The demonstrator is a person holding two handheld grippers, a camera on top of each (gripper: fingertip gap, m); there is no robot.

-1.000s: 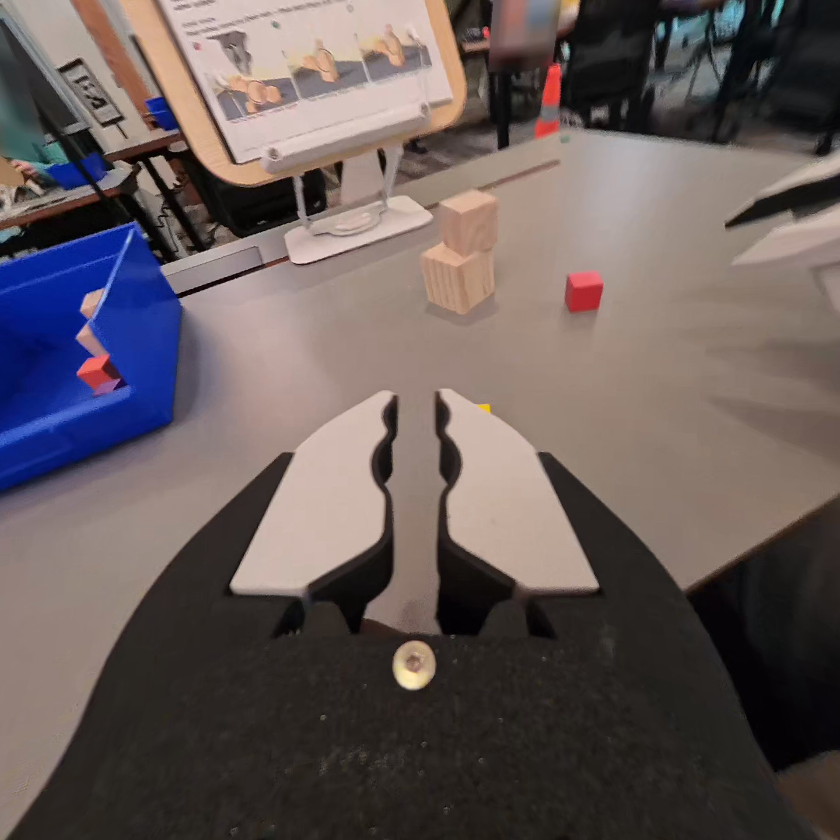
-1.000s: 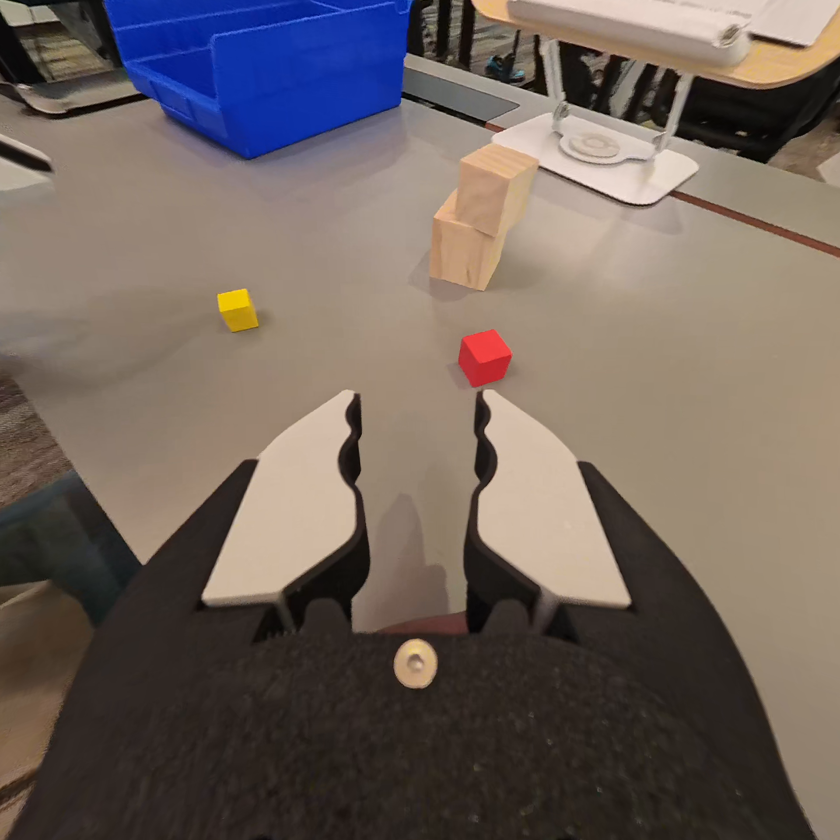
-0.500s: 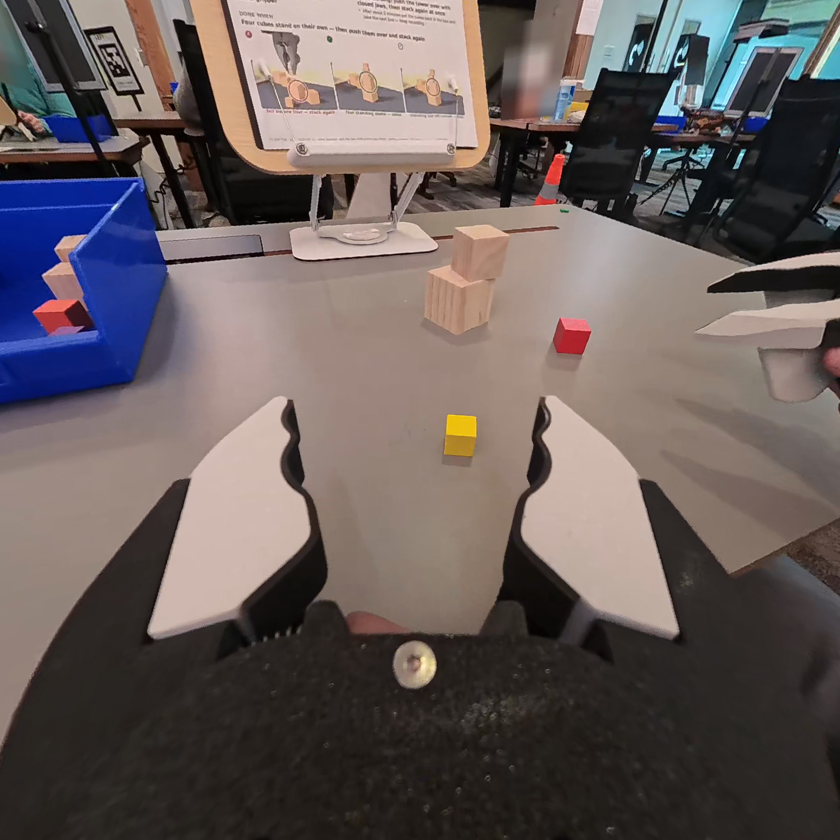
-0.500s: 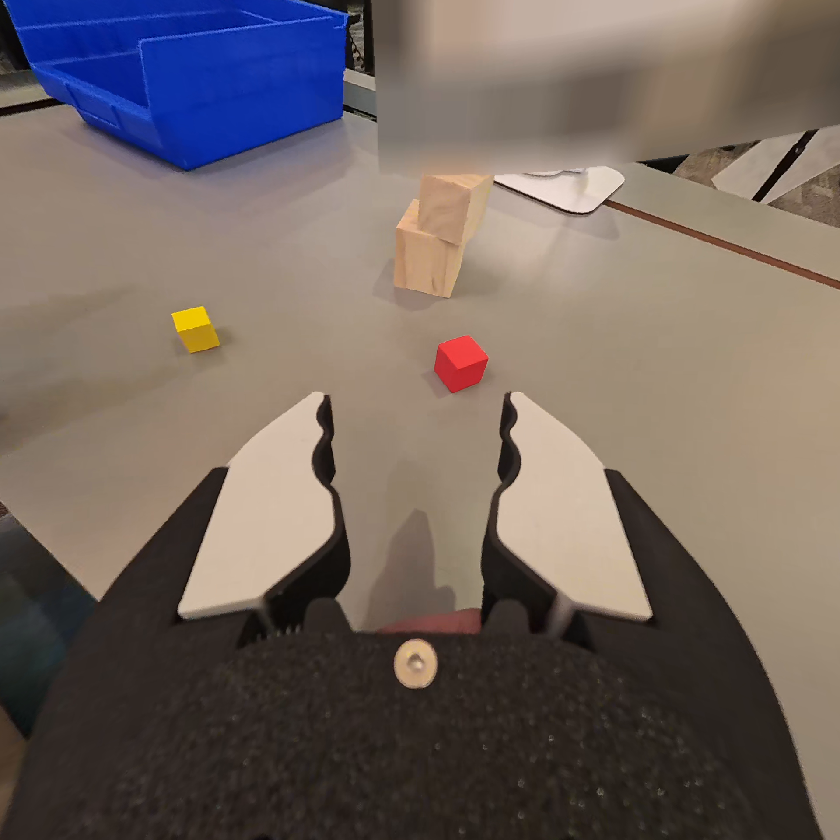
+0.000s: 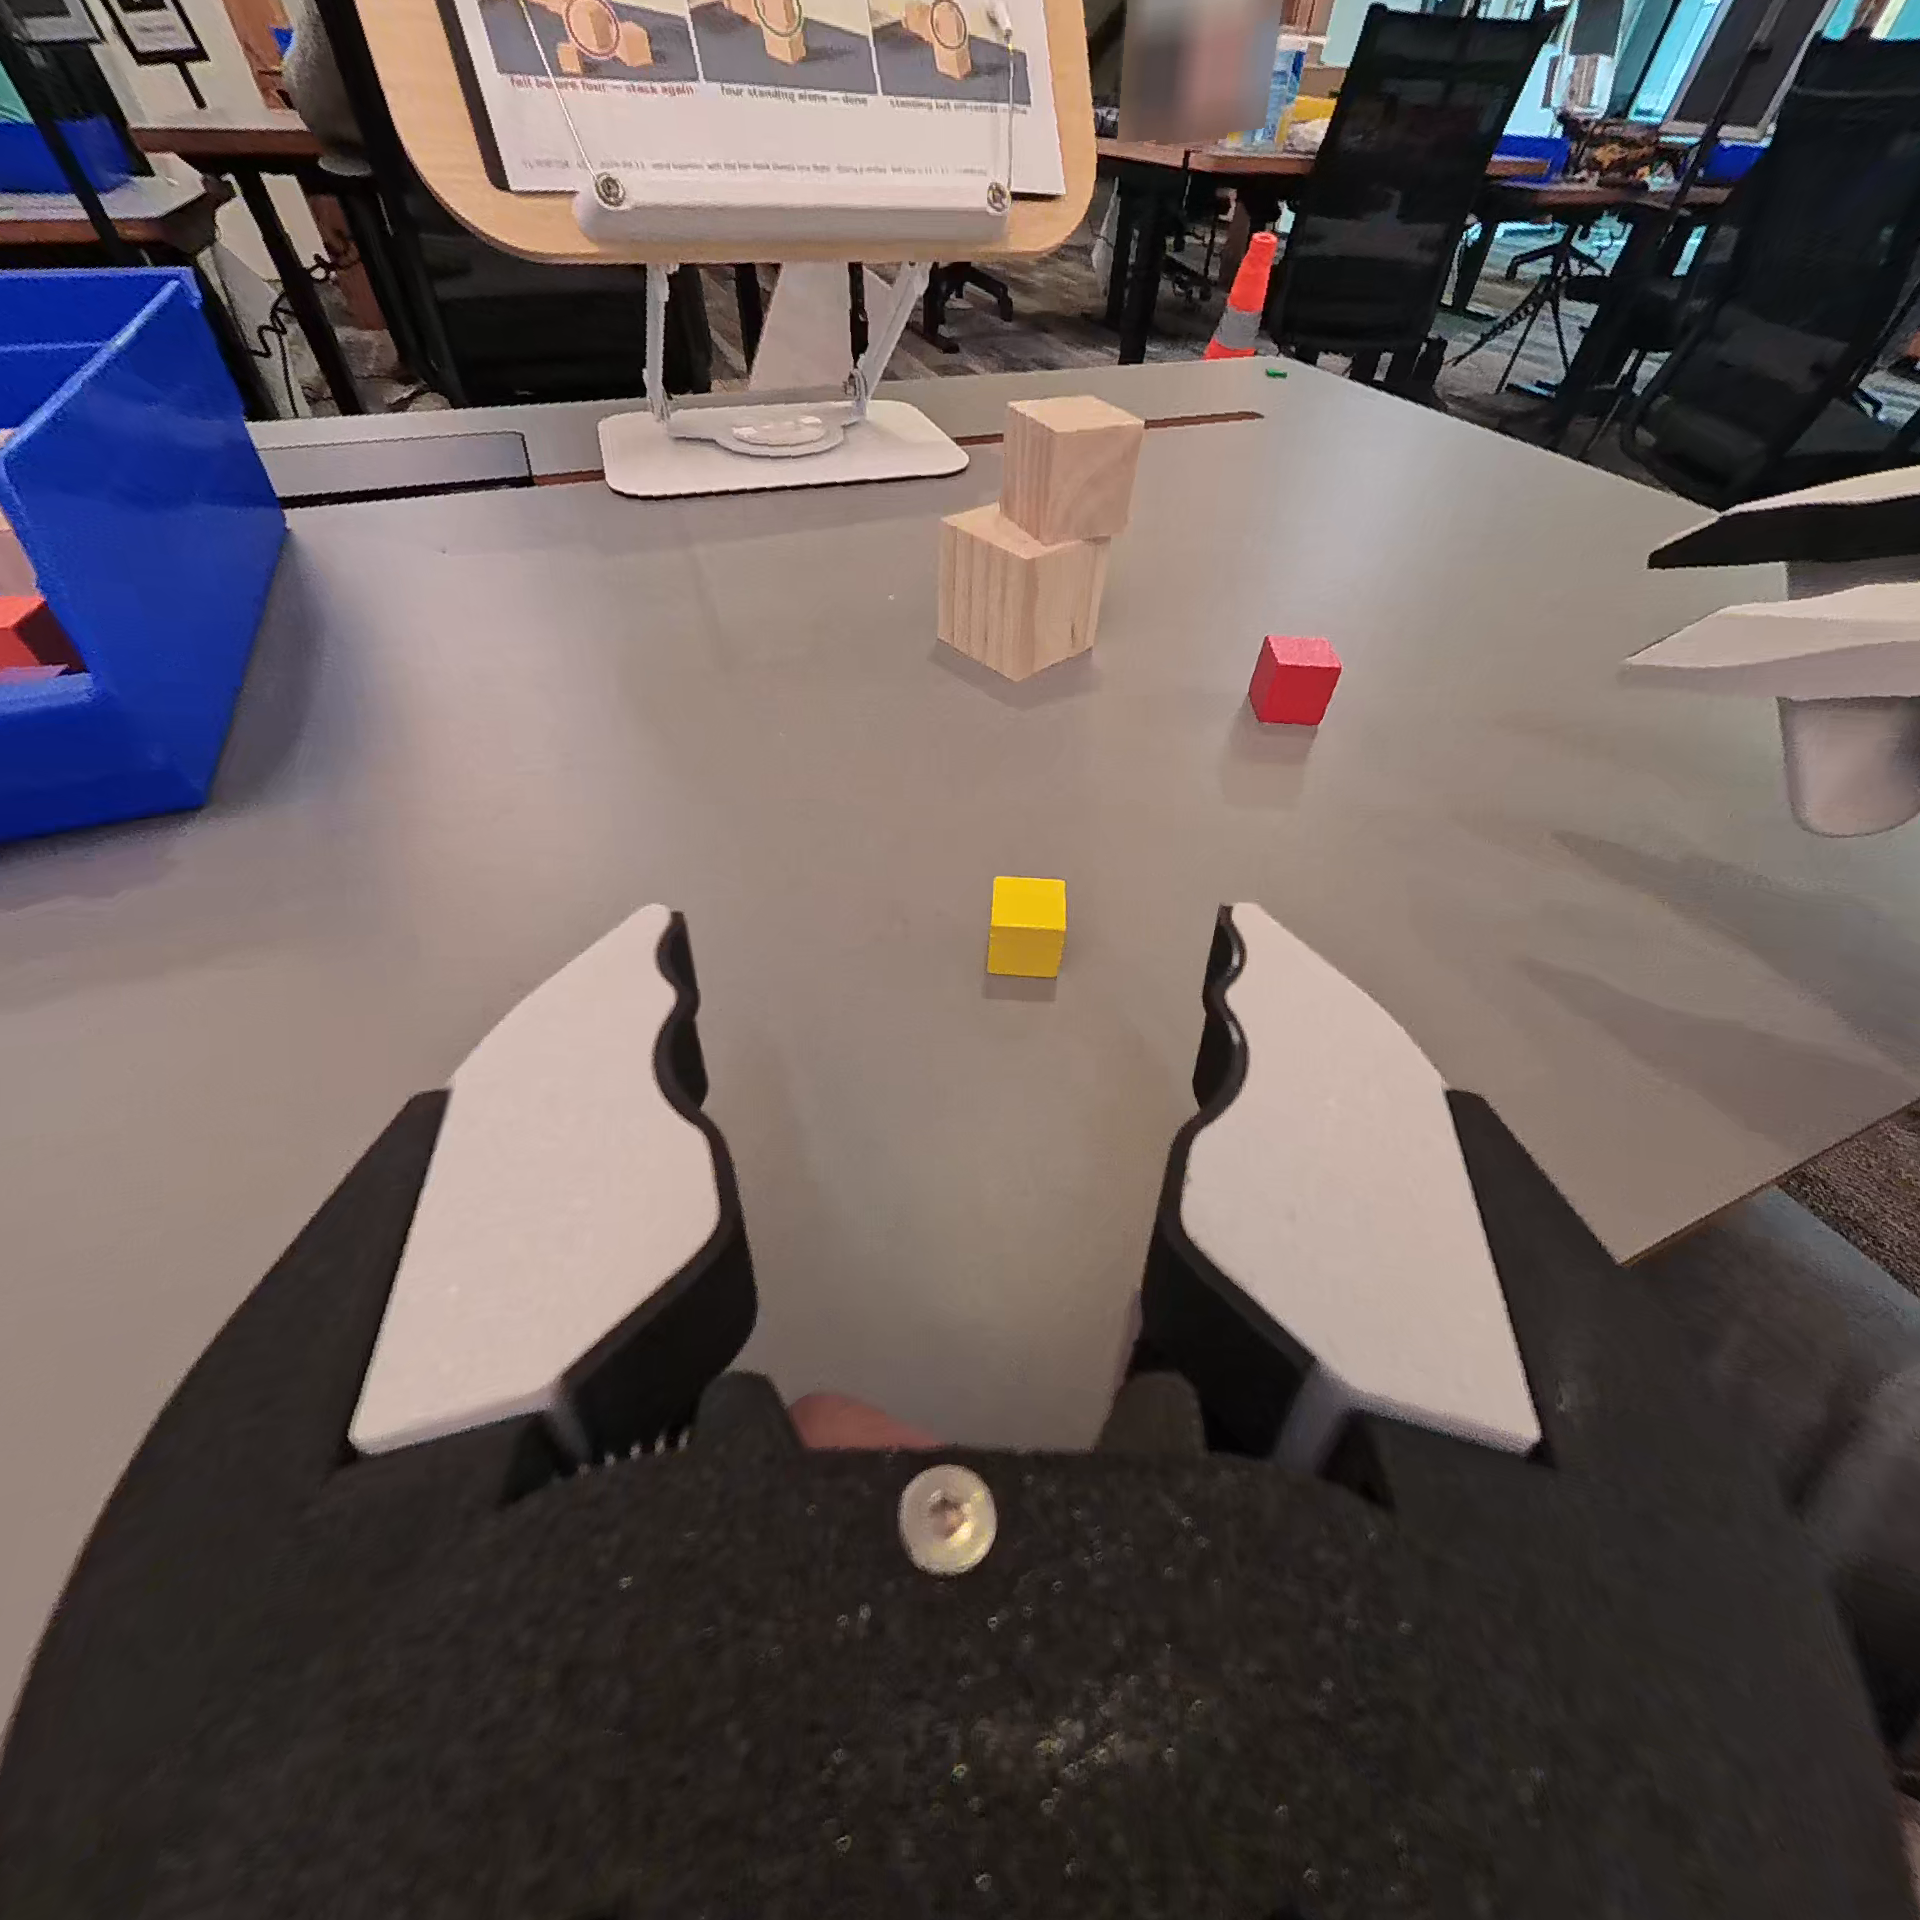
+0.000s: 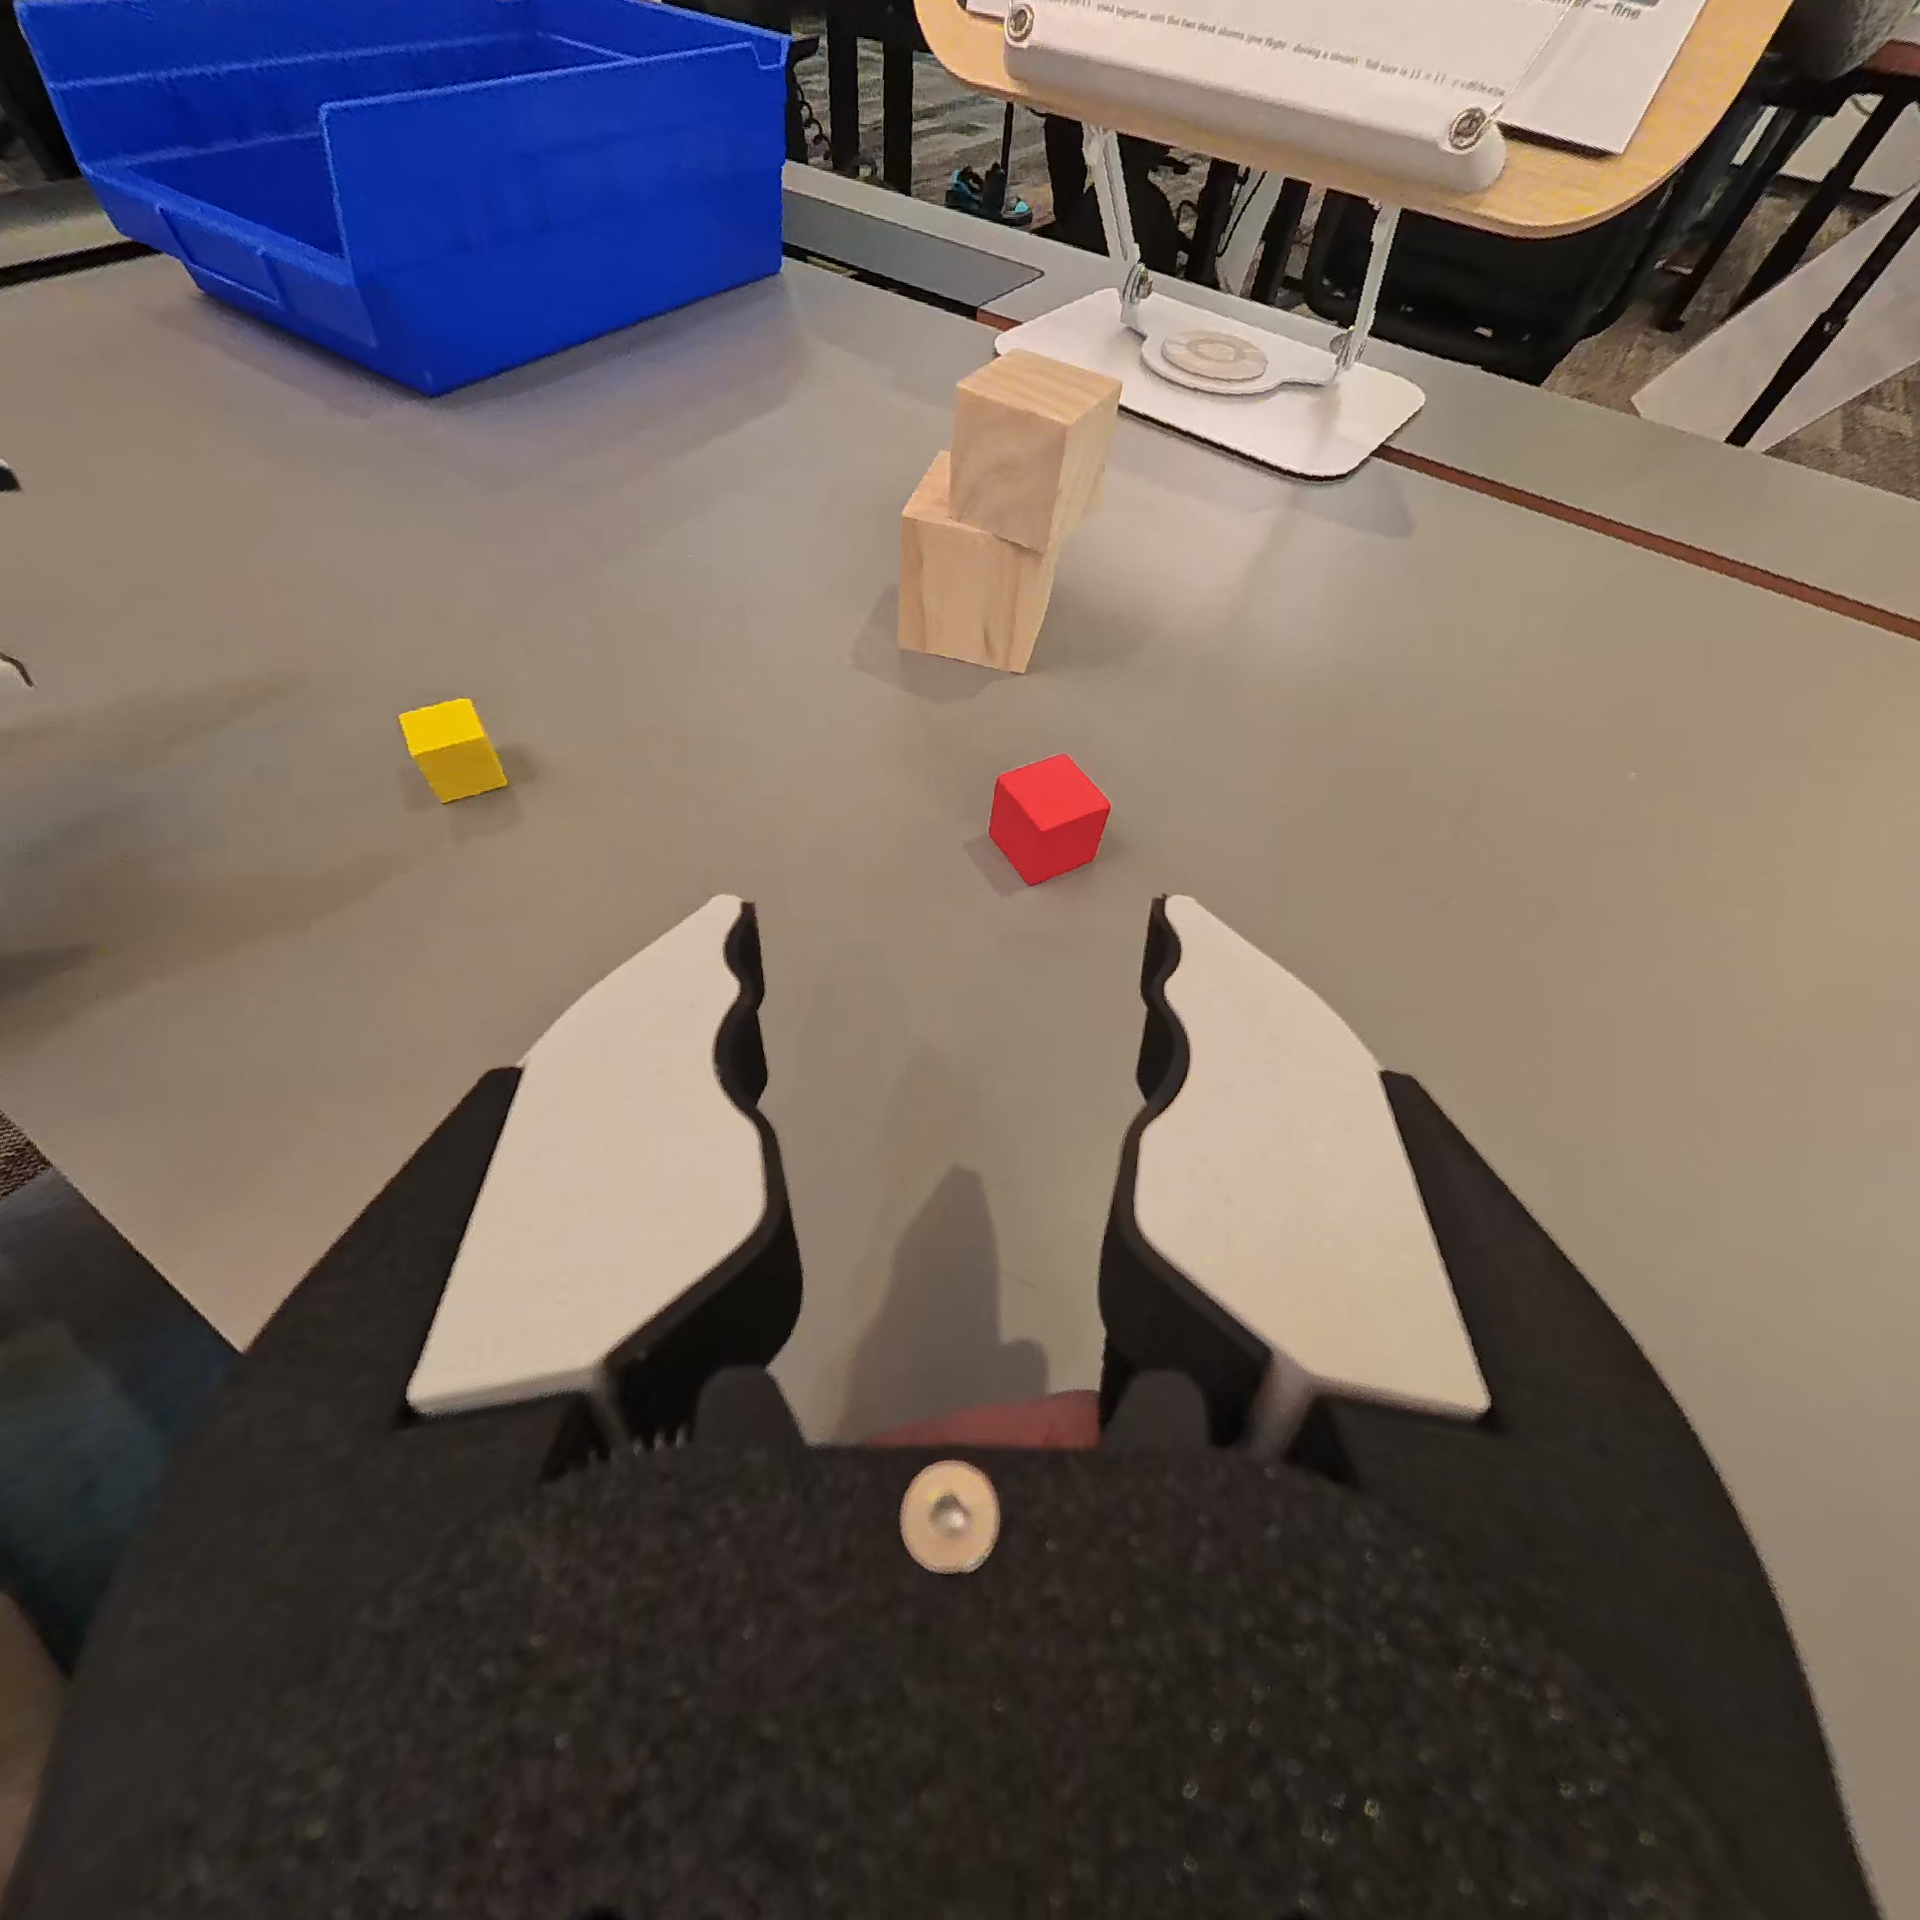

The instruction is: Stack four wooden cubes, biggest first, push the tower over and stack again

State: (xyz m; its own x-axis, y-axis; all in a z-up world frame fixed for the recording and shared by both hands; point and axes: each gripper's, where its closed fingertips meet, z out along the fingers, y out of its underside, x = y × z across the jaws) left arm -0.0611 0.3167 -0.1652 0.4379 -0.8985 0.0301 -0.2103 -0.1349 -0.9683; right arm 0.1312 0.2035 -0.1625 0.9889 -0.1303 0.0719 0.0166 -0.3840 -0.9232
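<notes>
A big plain wooden cube (image 5: 1013,597) (image 6: 966,592) stands on the grey table with a smaller plain wooden cube (image 5: 1070,468) (image 6: 1029,447) on top, offset toward the far right. A small red cube (image 5: 1294,678) (image 6: 1047,819) and a smaller yellow cube (image 5: 1027,925) (image 6: 452,748) lie apart on the table. My left gripper (image 5: 948,920) is open and empty, just short of the yellow cube. My right gripper (image 6: 951,914) is open and empty, just short of the red cube. It also shows at the right edge of the left wrist view (image 5: 1808,603).
A blue bin (image 5: 135,582) (image 6: 436,187) holding more cubes stands at the left. A wooden board with an instruction sheet on a white stand (image 5: 784,447) (image 6: 1216,364) stands behind the stack. The table's near right edge (image 5: 1766,1205) is close. Chairs and an orange cone (image 5: 1242,301) stand beyond.
My left gripper opened wide and drew back and up, so the yellow cube shows between its tips. My right gripper opened wider. The cubes have not moved.
</notes>
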